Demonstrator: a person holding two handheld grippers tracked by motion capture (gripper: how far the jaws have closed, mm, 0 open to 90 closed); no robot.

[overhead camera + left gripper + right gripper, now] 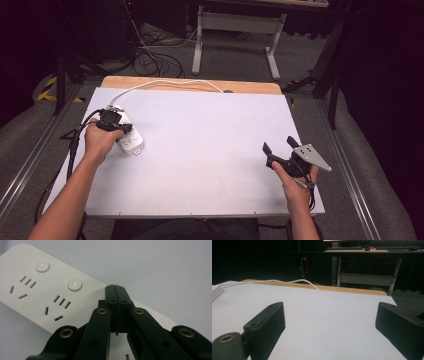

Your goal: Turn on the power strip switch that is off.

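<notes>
A white power strip (132, 143) lies at the left of the white table (210, 150); its white cable (165, 81) runs off along the far edge. My left gripper (112, 122) is held right over the strip's far end. In the left gripper view the jaws of this gripper (115, 286) are shut together with nothing between them, their tips just above the power strip (37, 290), beside two round buttons (74, 284). My right gripper (278, 145) hovers open over the right front of the table; the same gripper (330, 307) has bare table between its wide-set jaws.
The wooden board (190, 85) juts out behind the white top. Beyond it stand a desk frame (235, 30) and floor cables (150, 55). Metal rails (345, 165) run along both sides. The strip's corner (215, 293) and its cable (274, 281) lie far left in the right gripper view.
</notes>
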